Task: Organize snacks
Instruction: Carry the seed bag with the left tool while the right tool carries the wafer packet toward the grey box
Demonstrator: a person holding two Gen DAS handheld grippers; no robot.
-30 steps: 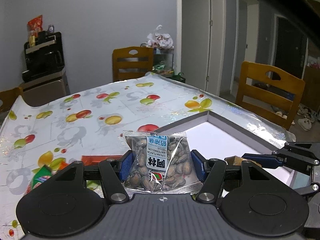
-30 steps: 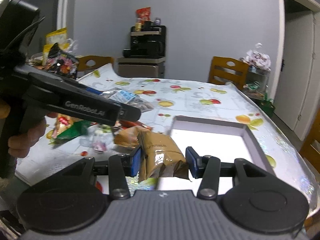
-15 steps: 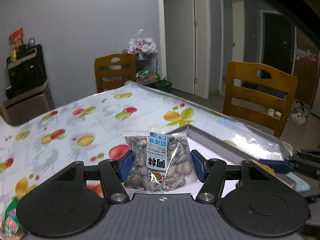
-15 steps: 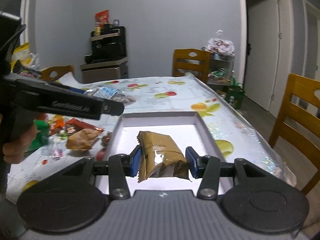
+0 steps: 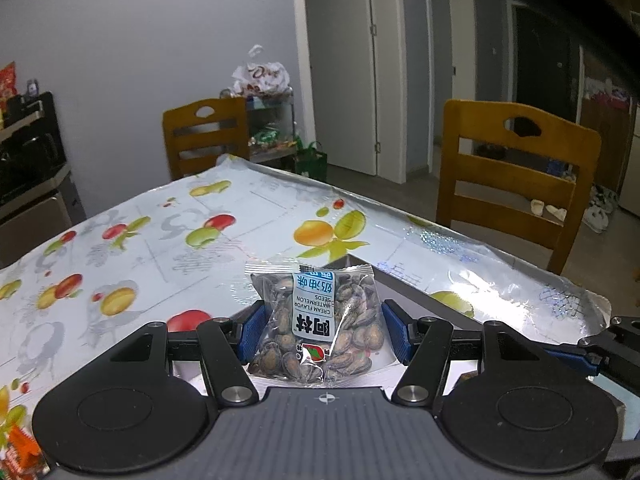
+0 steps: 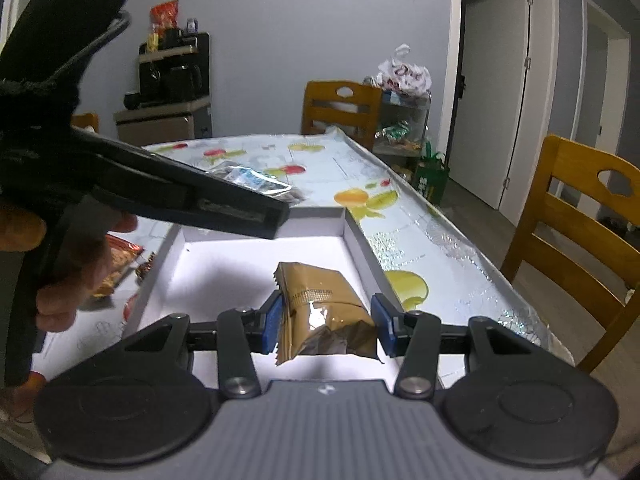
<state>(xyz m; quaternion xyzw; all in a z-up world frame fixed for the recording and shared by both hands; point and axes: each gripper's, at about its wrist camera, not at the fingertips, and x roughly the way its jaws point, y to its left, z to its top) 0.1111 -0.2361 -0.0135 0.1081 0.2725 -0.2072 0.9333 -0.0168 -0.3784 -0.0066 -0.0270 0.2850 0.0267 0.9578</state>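
My left gripper [image 5: 322, 330] is shut on a clear packet of watermelon seeds [image 5: 316, 324], held over the far corner of the white box [image 5: 420, 300]. In the right wrist view the same seed packet [image 6: 252, 180] shows above the box's far rim, in the left gripper [image 6: 264, 216] held by a person's hand [image 6: 72, 272]. My right gripper [image 6: 326, 326] is shut on a gold-brown snack packet [image 6: 324, 312], which hangs above the white floor of the box [image 6: 256, 260]. The box's floor looks bare.
The table carries a fruit-print cloth [image 5: 160, 232]. Loose snack packets [image 6: 120, 260] lie left of the box. Wooden chairs [image 5: 516, 176] stand at the right edge and at the far end [image 5: 204, 136]. A low cabinet with appliances [image 6: 172, 92] stands by the wall.
Both grippers have carried their packets to the right, from beside the snack pile to over the white box. Their grips are unchanged.
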